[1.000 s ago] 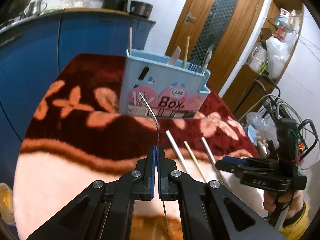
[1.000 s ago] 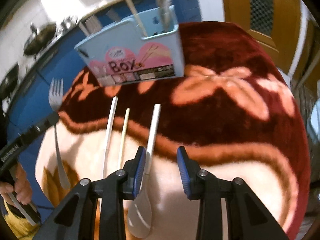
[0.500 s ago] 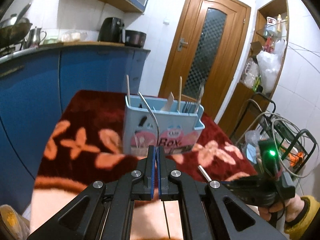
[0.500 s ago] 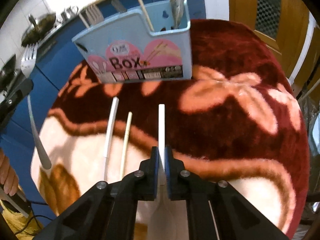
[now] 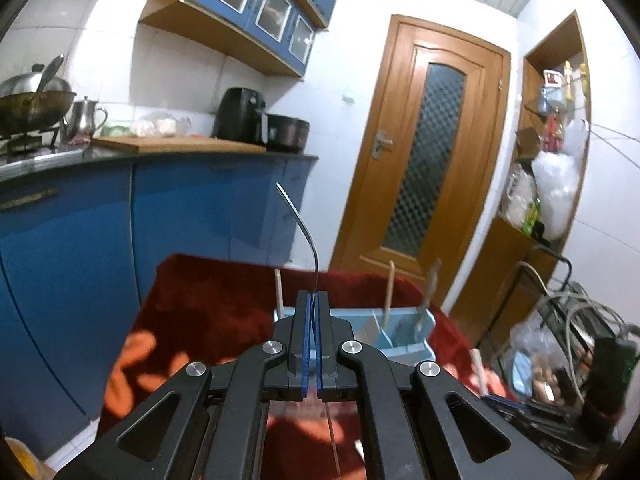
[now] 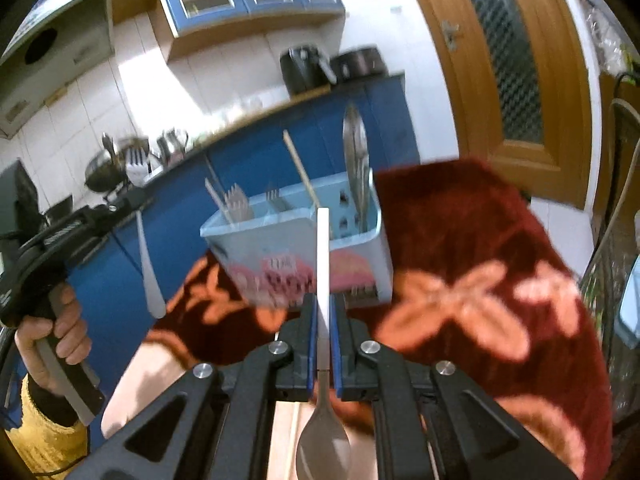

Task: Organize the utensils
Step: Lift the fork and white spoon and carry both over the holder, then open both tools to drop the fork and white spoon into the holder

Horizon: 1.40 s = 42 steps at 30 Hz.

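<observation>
Left tool (image 5: 313, 344) pinches a fork (image 5: 300, 224) by its thin handle, raised above the box (image 6: 296, 248); right tool (image 6: 324, 344) clamps a spoon (image 6: 323, 280) mid-handle, bowl hanging behind; both look stiff, light, slippery metal; a handle grip suits.

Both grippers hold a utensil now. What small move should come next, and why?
Probably lower the left gripper, shut on the metal fork, toward the light blue plastic utensil box. The fork hangs above it, and forks already stand in one compartment. The right gripper holds the white-handled spoon.
</observation>
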Available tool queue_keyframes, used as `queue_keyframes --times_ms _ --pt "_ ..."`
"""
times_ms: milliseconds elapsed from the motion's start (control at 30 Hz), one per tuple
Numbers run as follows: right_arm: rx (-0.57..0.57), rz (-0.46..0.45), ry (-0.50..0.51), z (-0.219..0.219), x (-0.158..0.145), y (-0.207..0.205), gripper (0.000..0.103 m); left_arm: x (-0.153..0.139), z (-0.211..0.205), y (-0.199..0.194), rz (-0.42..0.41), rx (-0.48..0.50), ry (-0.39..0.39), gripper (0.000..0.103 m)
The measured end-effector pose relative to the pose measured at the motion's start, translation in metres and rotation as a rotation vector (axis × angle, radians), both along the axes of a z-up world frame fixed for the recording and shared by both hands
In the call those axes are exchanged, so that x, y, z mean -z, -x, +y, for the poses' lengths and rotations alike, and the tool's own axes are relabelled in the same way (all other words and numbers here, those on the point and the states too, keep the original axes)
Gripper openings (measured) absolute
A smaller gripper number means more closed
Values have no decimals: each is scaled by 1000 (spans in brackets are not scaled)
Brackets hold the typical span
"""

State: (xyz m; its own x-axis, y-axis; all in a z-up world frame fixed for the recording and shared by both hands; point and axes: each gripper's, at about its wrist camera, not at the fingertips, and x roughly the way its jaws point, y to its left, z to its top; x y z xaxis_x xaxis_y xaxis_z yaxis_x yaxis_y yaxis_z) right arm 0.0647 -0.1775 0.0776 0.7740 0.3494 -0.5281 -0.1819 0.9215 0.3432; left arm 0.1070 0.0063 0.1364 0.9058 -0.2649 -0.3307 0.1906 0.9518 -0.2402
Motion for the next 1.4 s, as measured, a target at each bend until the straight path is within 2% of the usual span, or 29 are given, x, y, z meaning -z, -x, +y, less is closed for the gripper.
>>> queue_keyframes --times_ms 300,533,767,1067,1233,1400 --pt "33 -101 11 -2 -15 -23 8 -27 -2 -32 -118 -75 10 1" --pt "78 -188 22 -3 -26 -44 8 -16 -10 -56 -160 -133 -3 1" --pt "109 -304 56 3 -40 -75 8 11 -21 -70 -157 -123 -50 1" --pt "120 -389 71 21 -38 -115 8 31 -25 -76 -152 -103 -67 1" --pt "110 -393 107 31 -27 -127 8 40 -26 -79 -121 -78 -70 2" --pt "78 -339 93 28 -14 -127 12 44 -27 -81 -74 -61 -61 4"
